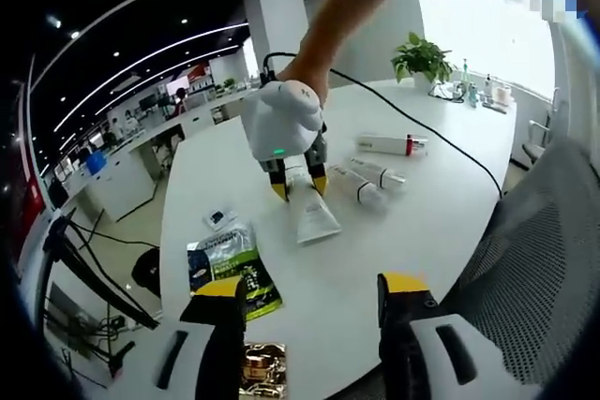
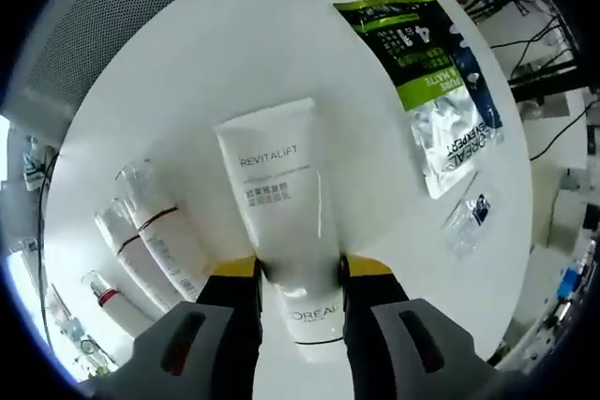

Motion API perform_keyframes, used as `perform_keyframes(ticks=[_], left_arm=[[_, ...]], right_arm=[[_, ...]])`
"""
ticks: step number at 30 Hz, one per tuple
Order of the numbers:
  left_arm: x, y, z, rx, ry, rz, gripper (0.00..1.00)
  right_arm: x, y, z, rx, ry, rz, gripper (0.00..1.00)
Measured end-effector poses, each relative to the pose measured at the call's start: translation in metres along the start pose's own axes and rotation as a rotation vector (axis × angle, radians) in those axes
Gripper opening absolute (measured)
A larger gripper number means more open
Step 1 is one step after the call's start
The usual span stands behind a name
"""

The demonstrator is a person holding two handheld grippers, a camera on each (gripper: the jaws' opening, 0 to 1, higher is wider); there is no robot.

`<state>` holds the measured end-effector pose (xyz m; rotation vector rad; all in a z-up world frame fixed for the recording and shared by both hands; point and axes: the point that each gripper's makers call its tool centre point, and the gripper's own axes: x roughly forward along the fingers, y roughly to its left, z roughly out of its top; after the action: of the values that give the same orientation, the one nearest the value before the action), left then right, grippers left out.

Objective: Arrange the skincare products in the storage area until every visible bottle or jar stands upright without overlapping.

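White plastic Revitalift tube [image 2: 281, 222]: flat on the round white table [image 2: 187, 72], its lower body between the jaws of the right gripper [image 2: 300, 274], which press both sides. Just left lie two clear bottles with red bands [image 2: 155, 236]; farther left, a third [image 2: 108, 302]. Green-and-black sachet [image 2: 427, 72] lies to the right. Left gripper [image 1: 309, 302]: jaws wide apart, holding nothing, hanging at the table's near edge.

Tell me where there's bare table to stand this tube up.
Bare tabletop lies between the lying bottles and the mesh chair. It is crowded around the white tube, between those bottles and the green sachet.
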<state>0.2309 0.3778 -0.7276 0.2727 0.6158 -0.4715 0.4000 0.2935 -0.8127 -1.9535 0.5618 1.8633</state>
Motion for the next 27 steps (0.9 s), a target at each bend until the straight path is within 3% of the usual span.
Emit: perform_keyframes(ticks=[8,11,12,14,18,21,27], left_arm=[[-0.003,0.0,0.004,-0.018,-0.029,-0.009,0.54],[-0.002,0.002,-0.003,0.013,0.009,0.004,0.54],[-0.001,0.002,-0.007,0.027,0.031,0.006,0.53],[-0.002,0.002,-0.004,0.016,0.014,0.003,0.53],[-0.005,0.0,0.018,-0.069,-0.106,-0.02,0.61],[-0.003,0.001,0.01,-0.049,-0.063,-0.009,0.61],[-0.004,0.001,0.012,-0.061,-0.069,-0.01,0.61]], right_arm=[[-0.001,0.0,-0.002,0.061,0.006,-0.013,0.25],[-0.002,-0.001,-0.003,0.089,-0.018,-0.037,0.24],[-0.004,-0.002,-0.003,0.15,-0.037,-0.06,0.24],[-0.006,-0.005,-0.002,0.209,-0.069,-0.082,0.24],[-0.018,-0.015,-0.001,0.341,-0.14,-0.175,0.23],[-0.034,-0.023,0.002,0.433,-0.205,-0.25,0.23],[-0.069,-0.039,0.001,0.711,-0.373,-0.399,0.23]])
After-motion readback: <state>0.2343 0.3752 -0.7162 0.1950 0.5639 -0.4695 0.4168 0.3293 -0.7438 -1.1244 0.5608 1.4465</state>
